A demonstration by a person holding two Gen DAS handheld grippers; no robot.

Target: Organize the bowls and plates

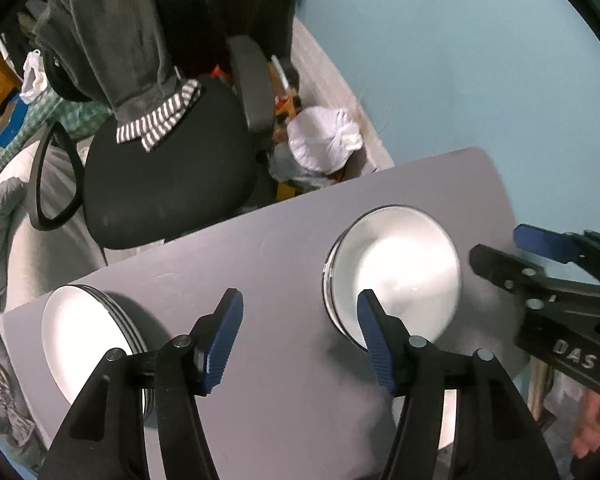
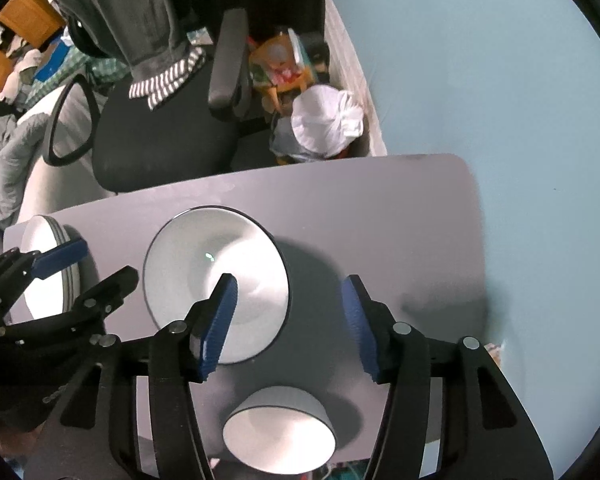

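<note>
Plates (image 1: 84, 332): white stack at the desk's (image 1: 284, 248) left end.
Big bowl (image 2: 216, 280): mid-desk, upright, standing free.
Small bowl (image 2: 280, 432): near edge of desk, by itself.
Left gripper (image 1: 300, 324): fingers apart, nothing between, above desk.
Right gripper (image 2: 290, 320): fingers apart, nothing held, above desk beside big bowl.

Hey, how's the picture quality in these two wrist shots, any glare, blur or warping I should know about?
Left wrist view: glare washes out the big bowl and stack of plates; the right gripper looks slightly smeared. Right wrist view: fisheye bends the table edge; the bowl's shadow is soft.
</note>
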